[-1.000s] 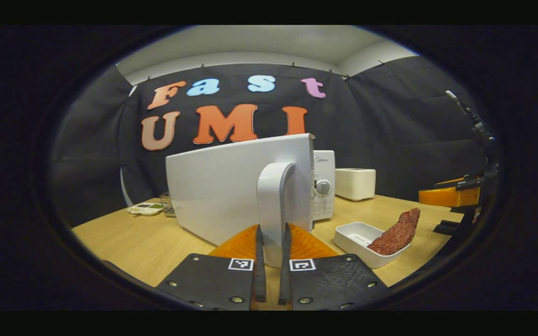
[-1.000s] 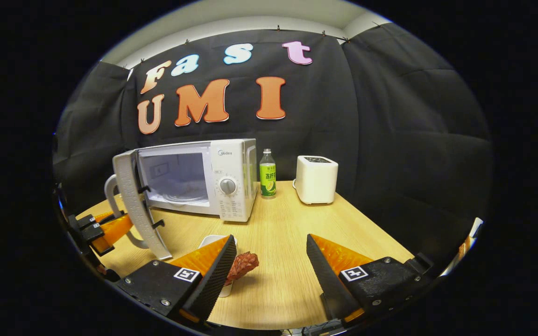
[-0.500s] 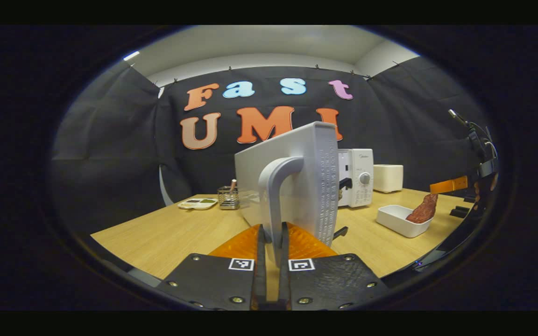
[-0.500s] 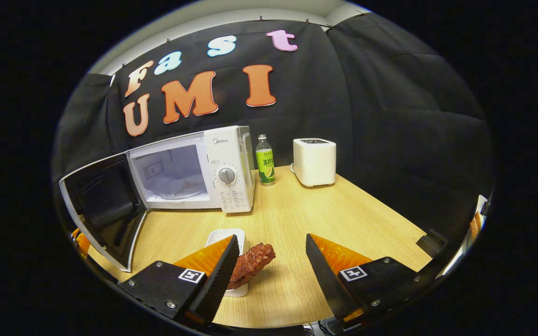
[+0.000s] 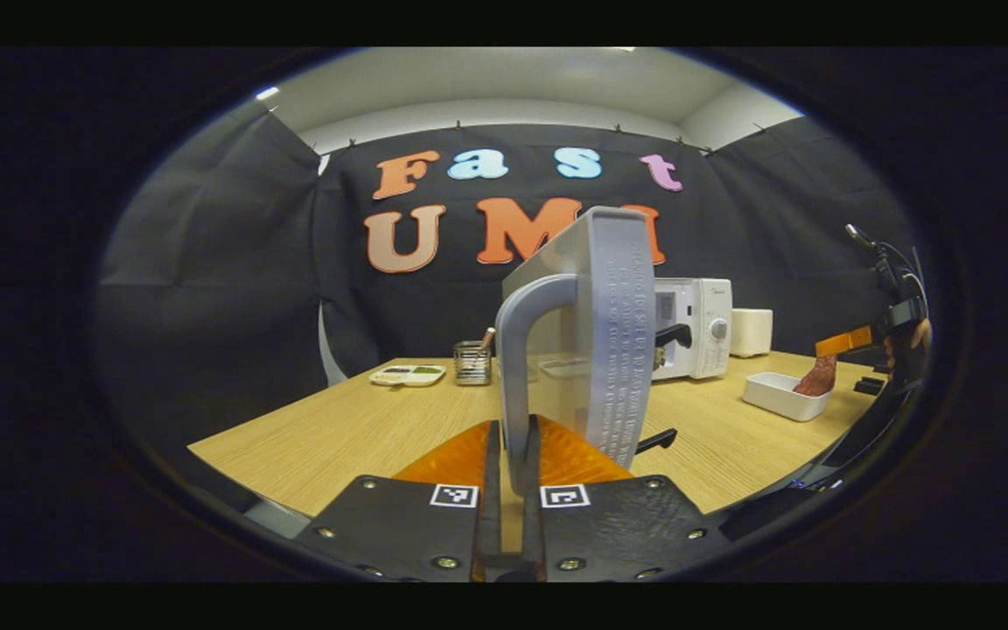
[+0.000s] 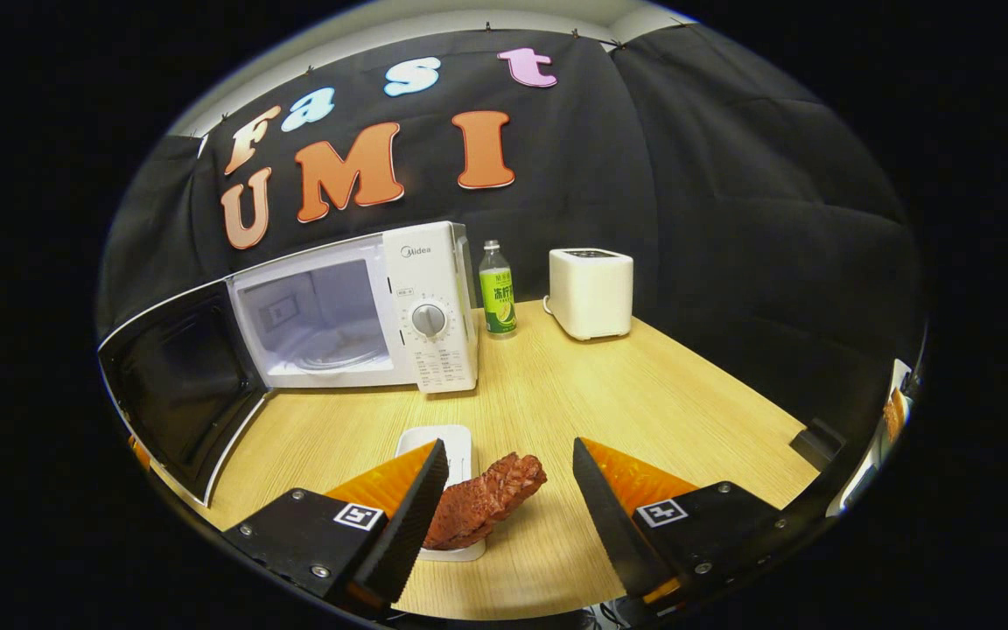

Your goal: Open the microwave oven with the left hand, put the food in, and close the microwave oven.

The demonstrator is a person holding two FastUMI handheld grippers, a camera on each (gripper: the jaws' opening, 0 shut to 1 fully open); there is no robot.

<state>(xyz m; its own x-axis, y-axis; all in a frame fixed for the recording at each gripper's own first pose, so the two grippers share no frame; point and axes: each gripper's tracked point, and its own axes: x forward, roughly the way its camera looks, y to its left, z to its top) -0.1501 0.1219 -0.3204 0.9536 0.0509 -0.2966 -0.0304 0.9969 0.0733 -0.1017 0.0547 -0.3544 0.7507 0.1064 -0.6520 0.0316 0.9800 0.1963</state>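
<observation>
Right at the bottom of the left gripper view we see the left gripper [image 5: 511, 490] clenched on the door handle [image 5: 517, 367], its two fingers pressing the lower end of that pale curved bar from either side. Above it stands the microwave door [image 5: 613, 332], swung wide so that we look at its edge, with the latch hooks sticking out of the inner face. Past the door sits the microwave [image 5: 692, 328] body on the wooden table [image 5: 355, 429], and further back on the left we make out a small flat dish [image 5: 408, 374] and a wire holder [image 5: 472, 362] standing side by side. Far to the right in the same view lies the white tray [image 5: 782, 395] with the piece of meat [image 5: 817, 378] leaning out of it, and the right gripper [image 5: 845, 341] hangs just above that meat. Turning to the right gripper view, we find the right gripper [image 6: 508, 503] released, its fingers spread wide apart, with the meat [image 6: 486, 500] between them but touched by neither that we can see. The meat rests slanted on the tray [image 6: 443, 442], one end raised over the rim. Beyond, the microwave [image 6: 364, 306] stands open with its cavity bare and its door [image 6: 176, 385] folded out to the left. Just beside its right side is a green-labelled bottle [image 6: 497, 290], and near that a white toaster [image 6: 591, 291].
</observation>
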